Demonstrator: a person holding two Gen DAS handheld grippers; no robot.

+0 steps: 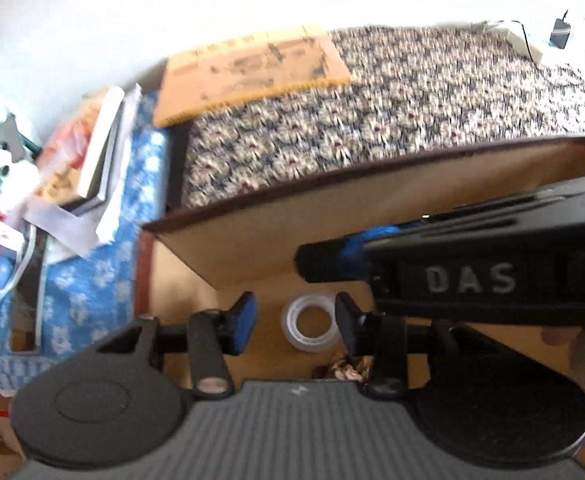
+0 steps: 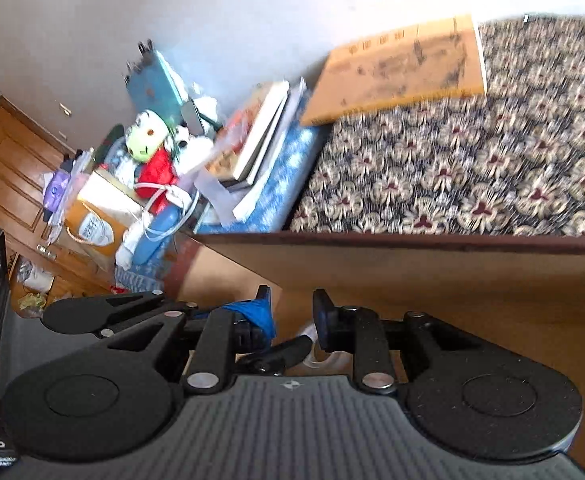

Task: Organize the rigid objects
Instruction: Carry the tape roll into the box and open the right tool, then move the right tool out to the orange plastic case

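Cardboard box (image 1: 252, 240), smooth and brown, holds a clear round tape roll (image 1: 311, 322) between the spread left gripper (image 1: 296, 316). Right gripper (image 2: 292, 316), lettered "DAS", gapes empty.

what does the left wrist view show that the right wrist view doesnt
Only the left wrist view: the whole roll of clear tape on the box floor, and a charger at the wall. Only the right wrist view: a wooden door and a green-faced toy. Both: the cardboard box, the patterned cloth, the yellow book.
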